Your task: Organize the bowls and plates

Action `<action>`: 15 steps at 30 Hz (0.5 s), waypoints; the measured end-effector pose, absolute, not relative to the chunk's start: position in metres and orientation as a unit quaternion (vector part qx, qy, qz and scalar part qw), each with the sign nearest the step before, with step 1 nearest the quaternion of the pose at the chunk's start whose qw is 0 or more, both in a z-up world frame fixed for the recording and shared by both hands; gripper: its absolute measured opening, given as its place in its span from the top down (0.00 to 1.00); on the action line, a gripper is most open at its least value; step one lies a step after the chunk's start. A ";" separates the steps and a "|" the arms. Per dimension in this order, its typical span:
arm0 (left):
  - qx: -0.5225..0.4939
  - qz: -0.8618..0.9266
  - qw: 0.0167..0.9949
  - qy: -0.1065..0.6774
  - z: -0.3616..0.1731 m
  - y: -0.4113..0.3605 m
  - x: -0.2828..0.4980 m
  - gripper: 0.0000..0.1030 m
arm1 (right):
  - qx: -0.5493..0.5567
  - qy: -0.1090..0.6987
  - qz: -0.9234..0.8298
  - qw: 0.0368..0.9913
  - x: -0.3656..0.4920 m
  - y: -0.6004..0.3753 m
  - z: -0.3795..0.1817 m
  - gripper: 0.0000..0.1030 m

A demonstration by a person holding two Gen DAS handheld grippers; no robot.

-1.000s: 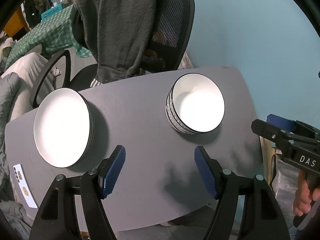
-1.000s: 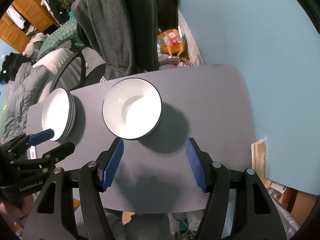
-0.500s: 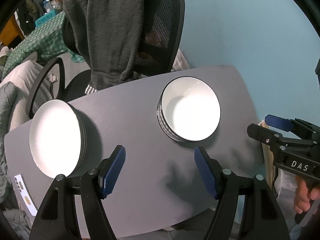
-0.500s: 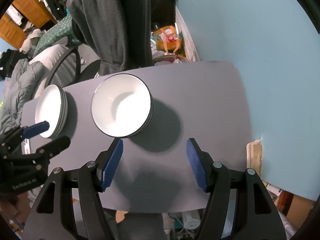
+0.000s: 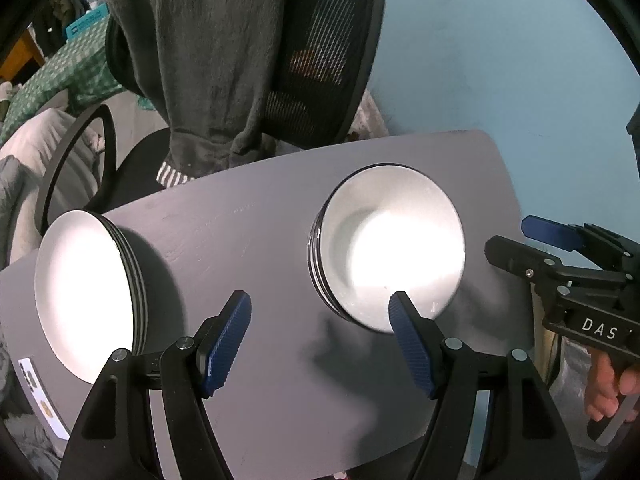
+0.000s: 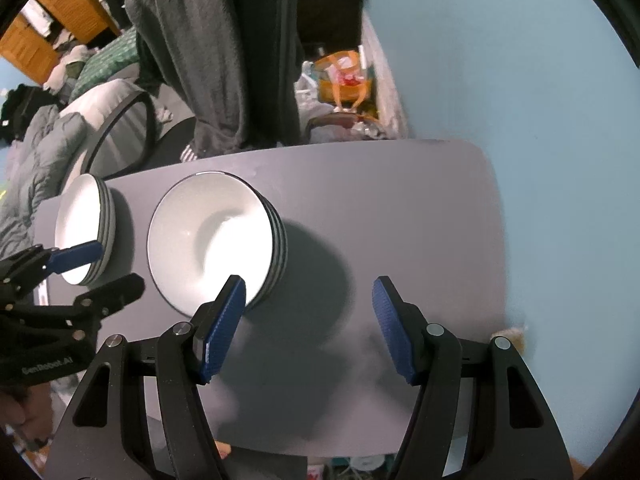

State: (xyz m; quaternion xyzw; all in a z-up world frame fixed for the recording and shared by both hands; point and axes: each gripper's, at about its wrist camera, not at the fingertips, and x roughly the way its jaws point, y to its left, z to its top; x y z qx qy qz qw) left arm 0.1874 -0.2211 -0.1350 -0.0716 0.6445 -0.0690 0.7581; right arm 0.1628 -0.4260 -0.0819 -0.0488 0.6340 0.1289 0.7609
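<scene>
Both grippers wide, empty. I lower right gripper (image 6: 306,326) astride bowls (image 6: 218,240) rim; left gripper (image 5: 320,344) toward plates (image 5: 86,292).

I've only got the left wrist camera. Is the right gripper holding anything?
Observer: No. The right gripper is open, with only table between its pads.
Operator: Where are the bowls from there?
Observer: The bowl stack lies ahead and left of it. Its left pad overlaps the near rim in the picture; I cannot tell if they touch.
Operator: Anything behind the table?
Observer: An orange bag on the floor beside the chair.
</scene>
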 end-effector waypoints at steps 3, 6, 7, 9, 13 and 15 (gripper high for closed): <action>-0.077 -0.065 0.752 0.651 -0.145 -0.222 0.194 0.29 | -0.051 0.642 0.145 0.751 0.173 -0.424 -0.095 0.37; -0.081 -0.062 0.747 0.657 -0.156 -0.222 0.201 0.29 | -0.059 0.648 0.152 0.744 0.183 -0.422 -0.107 0.37; -0.082 -0.061 0.745 0.659 -0.159 -0.223 0.202 0.29 | -0.061 0.651 0.154 0.741 0.185 -0.421 -0.109 0.37; -0.083 -0.059 0.741 0.663 -0.166 -0.222 0.206 0.29 | -0.069 0.653 0.158 0.737 0.188 -0.418 -0.115 0.37; -0.090 -0.055 0.734 0.671 -0.178 -0.222 0.211 0.29 | -0.076 0.659 0.172 0.728 0.194 -0.412 -0.125 0.37; -0.096 -0.055 0.730 0.675 -0.184 -0.221 0.212 0.29 | -0.079 0.662 0.181 0.723 0.198 -0.409 -0.130 0.37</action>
